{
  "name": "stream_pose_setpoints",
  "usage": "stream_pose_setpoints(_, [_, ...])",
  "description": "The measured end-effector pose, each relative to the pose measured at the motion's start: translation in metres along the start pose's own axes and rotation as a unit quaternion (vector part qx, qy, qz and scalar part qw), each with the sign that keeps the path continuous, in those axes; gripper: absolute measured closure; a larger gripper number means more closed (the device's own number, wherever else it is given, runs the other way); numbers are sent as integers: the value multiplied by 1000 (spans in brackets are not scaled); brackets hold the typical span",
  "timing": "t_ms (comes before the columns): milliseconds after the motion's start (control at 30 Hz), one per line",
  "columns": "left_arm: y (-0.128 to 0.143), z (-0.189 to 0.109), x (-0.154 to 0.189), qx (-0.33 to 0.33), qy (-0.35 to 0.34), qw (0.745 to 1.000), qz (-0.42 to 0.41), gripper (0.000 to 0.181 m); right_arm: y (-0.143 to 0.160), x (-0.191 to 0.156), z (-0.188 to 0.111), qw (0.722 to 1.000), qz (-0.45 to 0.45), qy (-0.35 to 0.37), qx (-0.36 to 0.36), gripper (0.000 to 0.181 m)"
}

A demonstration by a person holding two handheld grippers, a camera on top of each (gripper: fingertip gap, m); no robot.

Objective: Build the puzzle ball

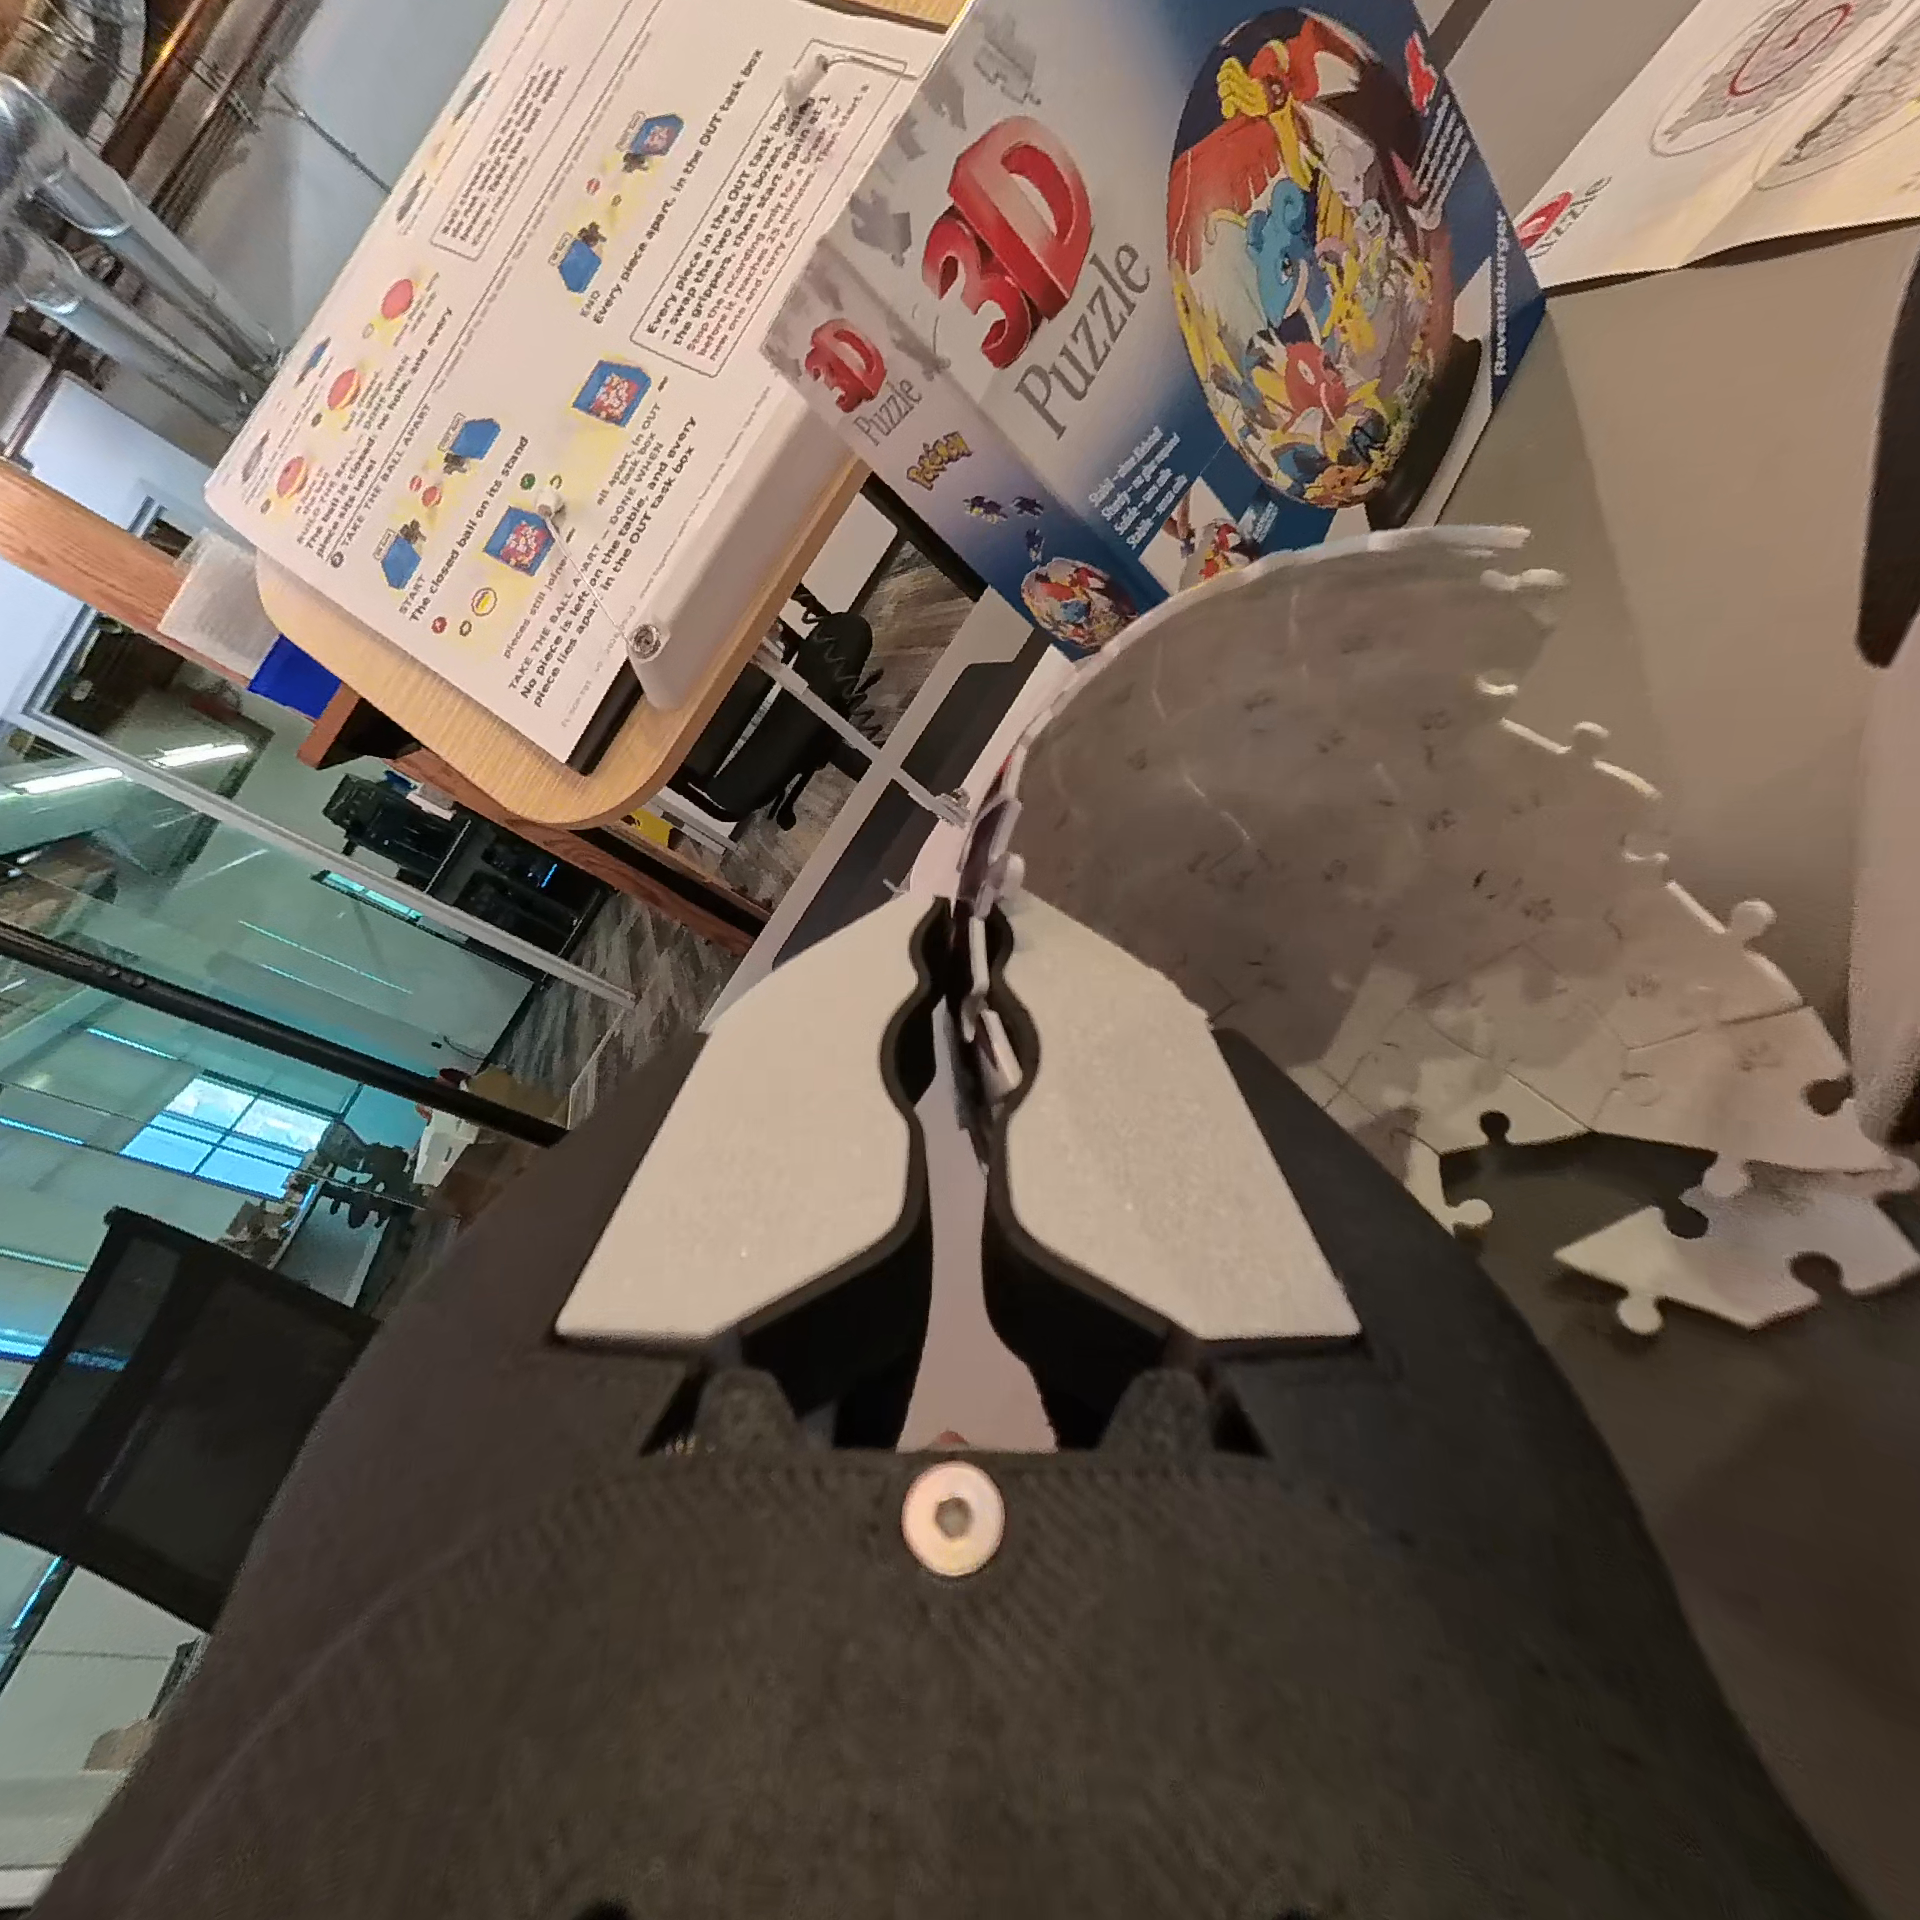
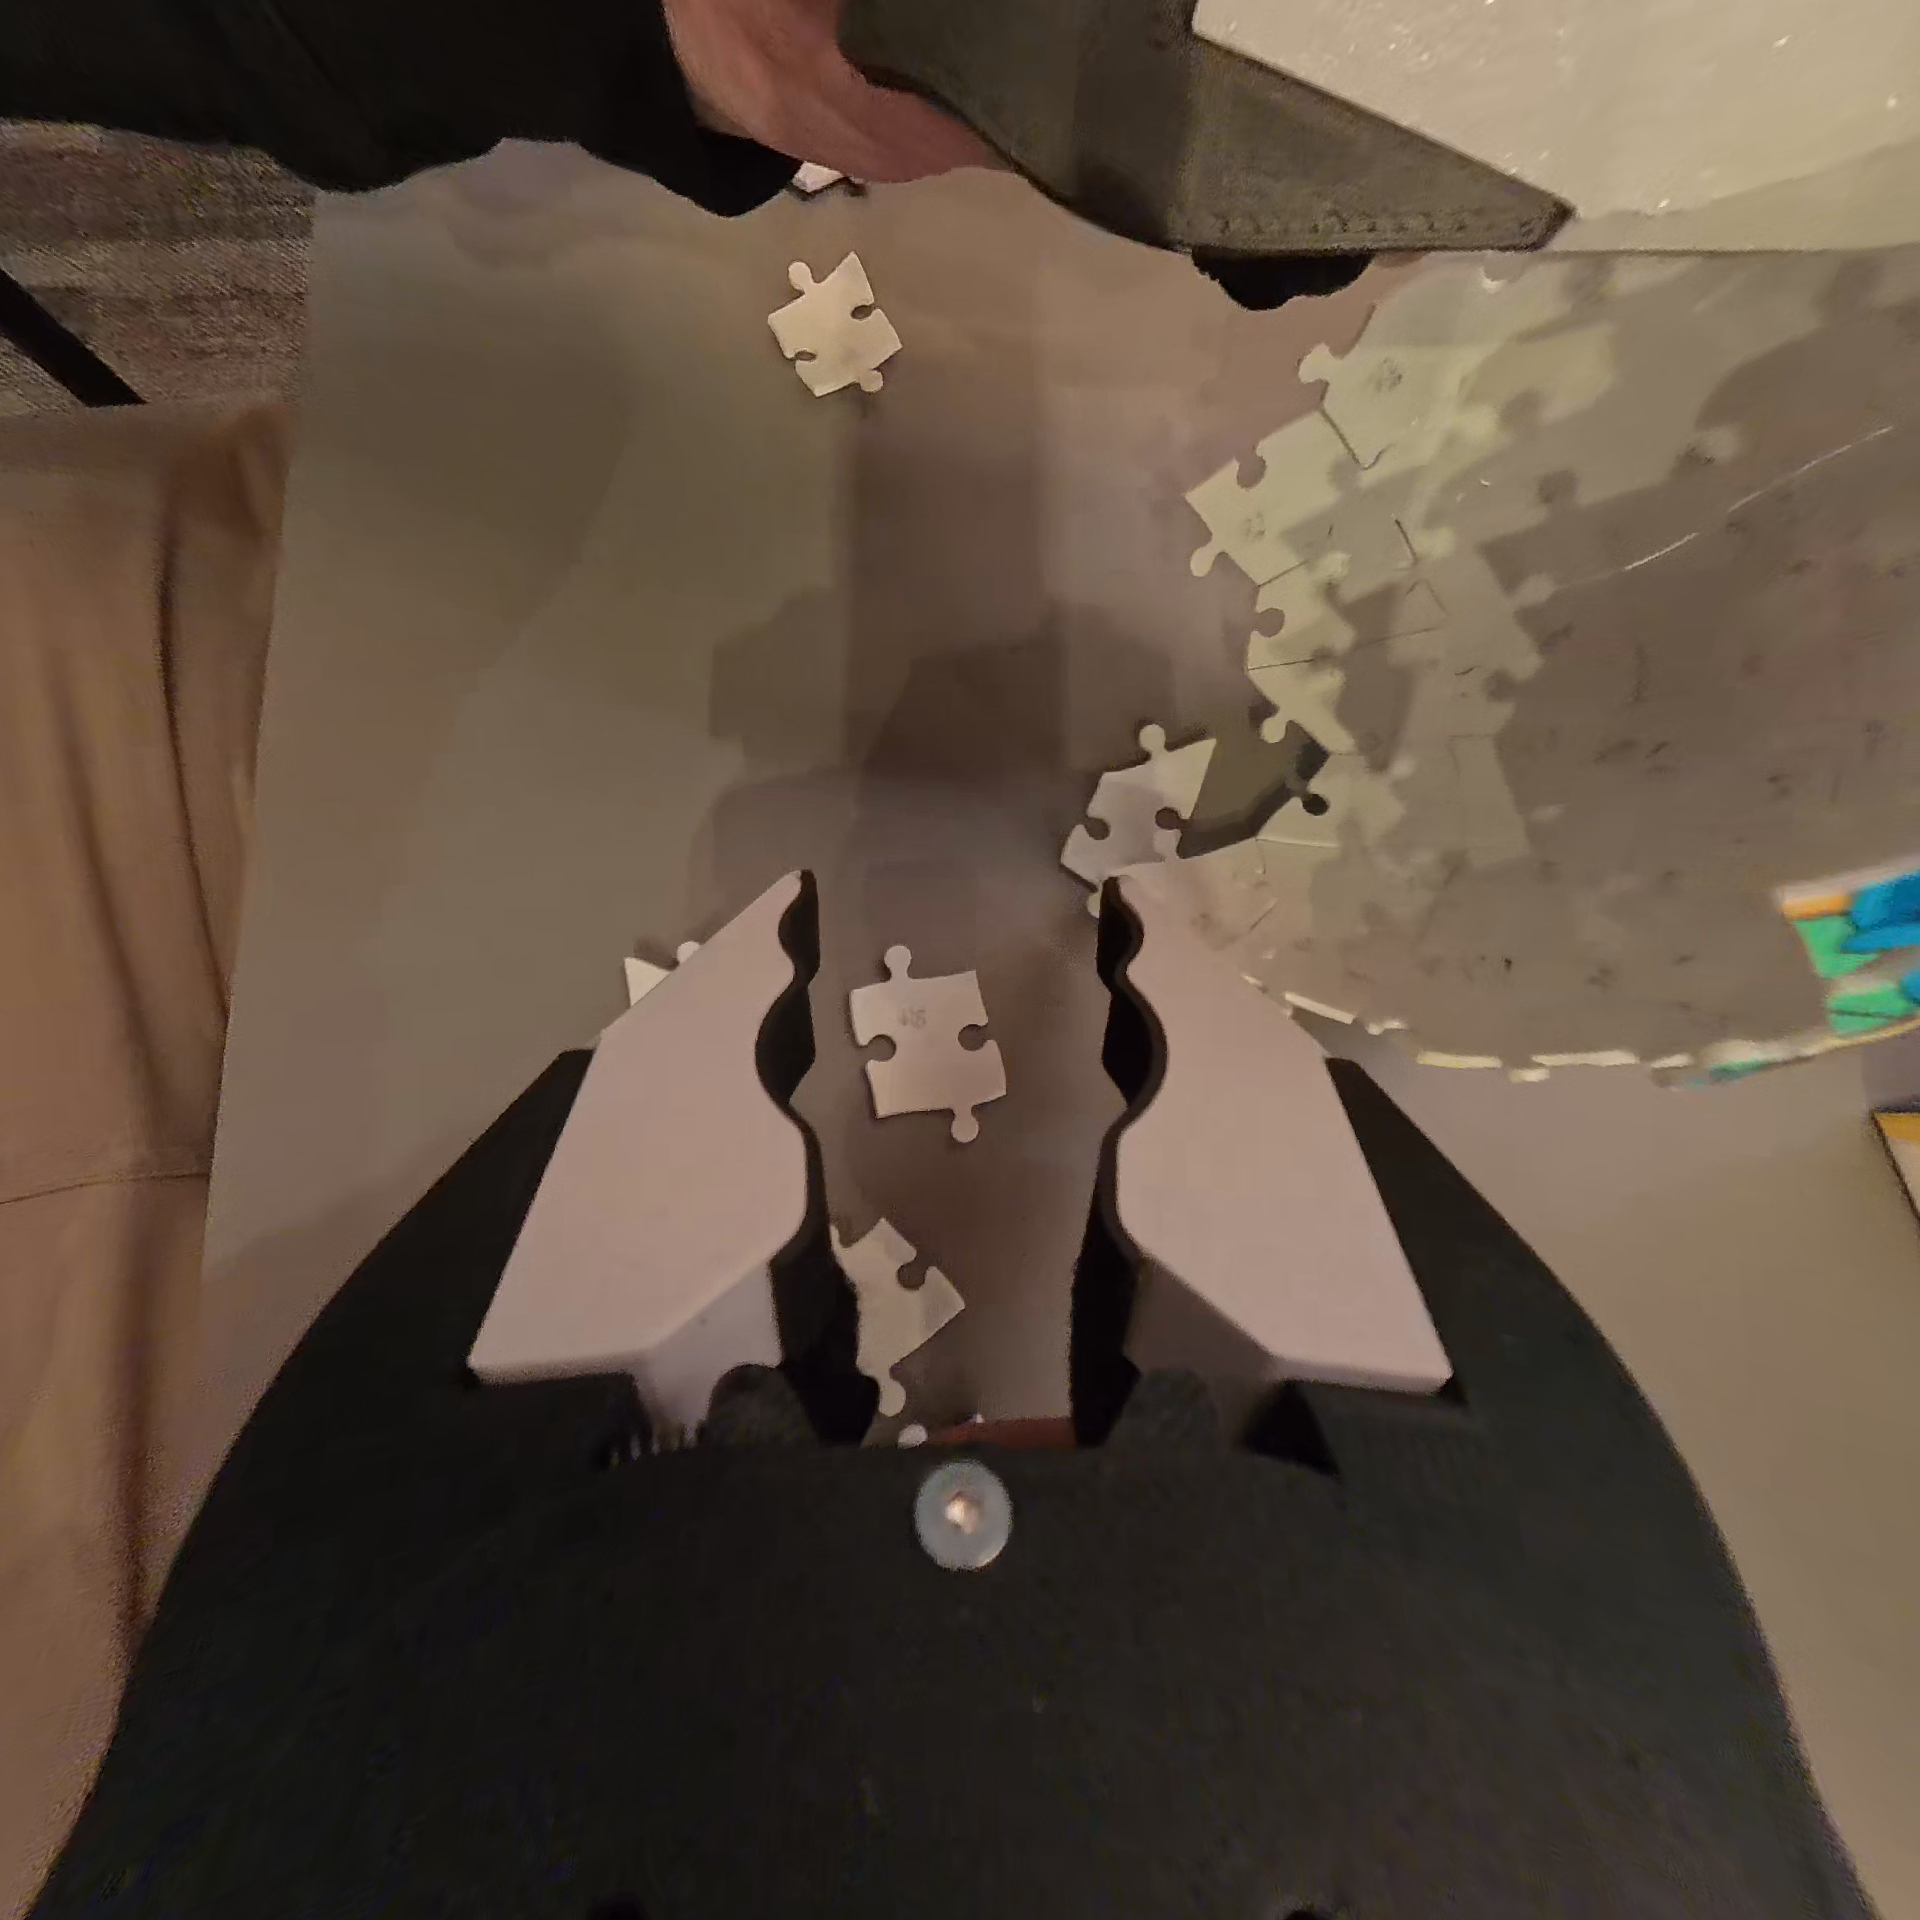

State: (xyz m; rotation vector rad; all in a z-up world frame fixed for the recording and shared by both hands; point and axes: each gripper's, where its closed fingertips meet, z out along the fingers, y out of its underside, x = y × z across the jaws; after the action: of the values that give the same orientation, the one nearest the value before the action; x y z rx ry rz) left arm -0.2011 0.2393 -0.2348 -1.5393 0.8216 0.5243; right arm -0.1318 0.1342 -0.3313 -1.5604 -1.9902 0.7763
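Between left tongs (image 1: 971, 961): ball shell's (image 1: 1351, 790) rim.

Left gripper (image 1: 971, 977) rolled sideways, fingers pinched tight; right gripper (image 2: 956, 914) points down, jaws spread wide.

My right gripper (image 2: 956, 904) hangs over the grey table (image 2: 520, 623) with its jaws spread wide. Between the fingers lies one loose puzzle piece (image 2: 928, 1042), white side up, and a second piece (image 2: 896, 1294) sits nearer the gripper's base. Another piece (image 2: 834, 324) lies farther off, well apart. To the right I see the half-built puzzle ball (image 2: 1558, 727), its pale inside facing me (blurred). At the top, a hand (image 2: 821, 104) holds the other gripper (image 2: 1195, 135).
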Motion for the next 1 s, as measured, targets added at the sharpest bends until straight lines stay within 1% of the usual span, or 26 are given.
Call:
stream_pose_setpoints(200, [8, -1, -9, -22, -22, 999, -7, 177, 6, 5, 4, 1000, -13, -4, -13, 130])
stream_pose_setpoints(367, [13, 0, -16, -34, -37, 999, -18, 177, 11, 11, 4, 1000, -3, -4, -15, 130])
stream_pose_setpoints(567, [16, 0, -17, -42, -40, 998, -20, 177, 11, 2, 16, 1000, -4, -23, -19, 132])
stream_pose_setpoints(667, [17, 0, -17, -43, -41, 998, -23, 177, 9, -2, 17, 999, -14, -26, -20, 133])
stream_pose_setpoints(767, [19, 0, -22, -48, -50, 997, -31, 177, 7, 10, 10, 1000, 2, -11, -15, 131])
stream_pose_setpoints(867, [23, 0, -28, -55, -59, 996, -39, 177, 8, 18, 12, 1000, 11, 0, -13, 122])
stream_pose_setpoints(1000, [27, 0, -31, -63, -66, 995, -42, 177, 9, 14, 19, 1000, 13, -11, -14, 121])
